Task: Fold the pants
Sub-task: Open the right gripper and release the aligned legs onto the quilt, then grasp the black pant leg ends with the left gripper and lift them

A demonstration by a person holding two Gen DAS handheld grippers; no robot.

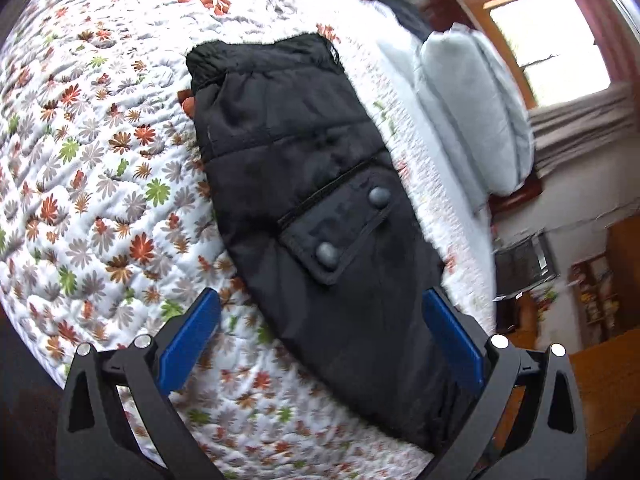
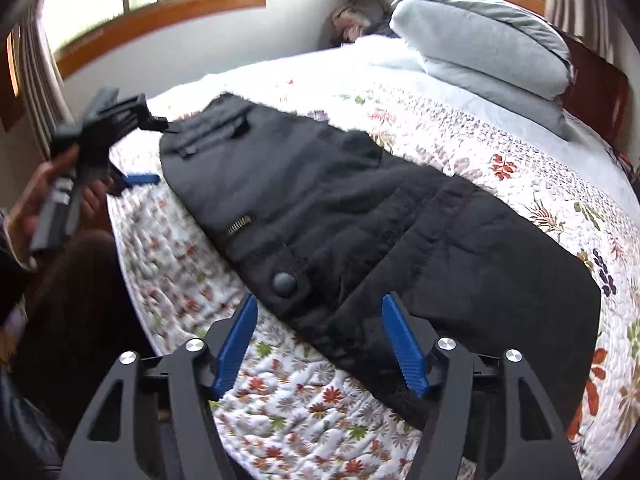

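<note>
Both sets of jaws stand wide apart and hold nothing: your left gripper [image 1: 320, 344] hangs over the near end of the black pants [image 1: 304, 184], and your right gripper [image 2: 320, 344] hovers above the other end of the same garment, with the left one also visible at the far side in the right wrist view. You have the pants lying lengthwise on the floral quilt [image 1: 92, 168] of the bed, close to its edge and seemingly already doubled leg over leg, with two grey pillows [image 2: 484, 36] stacked well apart at the headboard. Expect thick, padded, soft cloth that looks fairly weighty and will sag and bunch if you lift it by one point. The flap pocket [image 1: 336, 232] with its two snap buttons and the metal zipper [image 2: 239, 225] add stiff, lumpy spots, so you would do better to pinch the plain fabric at the hem or waistband, one gripper at each corner of an end, and carry that end over in one sweep. You will find no brand, label or writing that can be read on the pants or the bedding
</note>
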